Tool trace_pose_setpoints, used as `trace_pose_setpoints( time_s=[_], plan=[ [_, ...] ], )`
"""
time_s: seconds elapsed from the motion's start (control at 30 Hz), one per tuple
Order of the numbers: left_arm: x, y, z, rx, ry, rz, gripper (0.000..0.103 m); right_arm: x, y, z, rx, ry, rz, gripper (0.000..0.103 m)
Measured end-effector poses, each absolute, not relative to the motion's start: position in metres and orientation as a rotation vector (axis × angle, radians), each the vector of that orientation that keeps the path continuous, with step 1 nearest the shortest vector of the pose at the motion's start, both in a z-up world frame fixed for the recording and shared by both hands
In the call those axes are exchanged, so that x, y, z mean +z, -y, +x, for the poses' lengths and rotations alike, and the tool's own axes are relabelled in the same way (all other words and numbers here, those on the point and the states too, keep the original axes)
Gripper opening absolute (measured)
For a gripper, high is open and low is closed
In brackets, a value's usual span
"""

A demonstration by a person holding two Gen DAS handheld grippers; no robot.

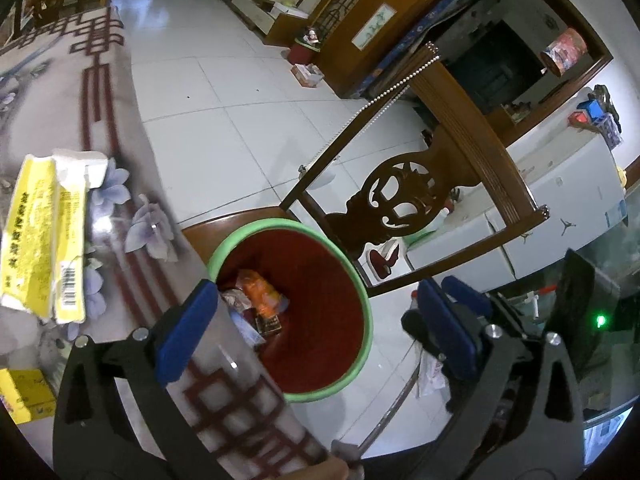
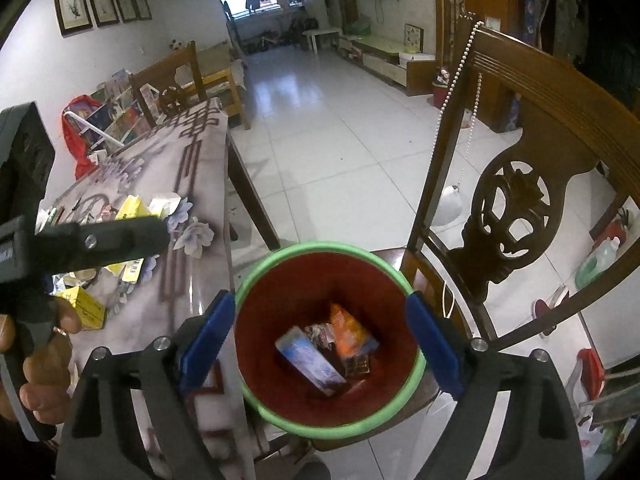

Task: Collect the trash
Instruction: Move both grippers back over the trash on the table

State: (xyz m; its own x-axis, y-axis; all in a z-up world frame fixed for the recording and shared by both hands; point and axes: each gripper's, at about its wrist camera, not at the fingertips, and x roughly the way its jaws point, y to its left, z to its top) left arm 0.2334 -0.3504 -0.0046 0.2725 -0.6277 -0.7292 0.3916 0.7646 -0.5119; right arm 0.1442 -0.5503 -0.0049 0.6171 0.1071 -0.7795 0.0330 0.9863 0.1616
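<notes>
Bin (image 2: 256, 276): both my jaws spread, empty, above it. Next: grip yellow carton (image 1: 44, 240) on counter (image 1: 120, 120) squarely.

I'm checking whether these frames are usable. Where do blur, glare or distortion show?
Left wrist: the tablecloth is smeared by blur and the wooden chair bows with fisheye. Right wrist: window glare sheens the floor tiles; the bin contents stay sharp.

Both hand-held grippers (image 1: 316, 332) (image 2: 320, 344) wide open
</notes>
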Motion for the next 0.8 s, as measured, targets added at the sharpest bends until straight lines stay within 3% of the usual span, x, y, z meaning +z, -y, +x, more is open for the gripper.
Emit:
trace_pose_setpoints(
  time_s=[0.3,0.8],
  plan=[
    [0.021,0.300,0.204,-0.635,-1.021,-0.213,0.098,0.002,0.520,0.145,0.096,-0.894,0.144,0.088],
    [0.049,0.141,0.145,-0.410,-0.924,-0.190,0.098,0.027,0.400,0.139,0.259,-0.849,0.049,0.095]
  ],
)
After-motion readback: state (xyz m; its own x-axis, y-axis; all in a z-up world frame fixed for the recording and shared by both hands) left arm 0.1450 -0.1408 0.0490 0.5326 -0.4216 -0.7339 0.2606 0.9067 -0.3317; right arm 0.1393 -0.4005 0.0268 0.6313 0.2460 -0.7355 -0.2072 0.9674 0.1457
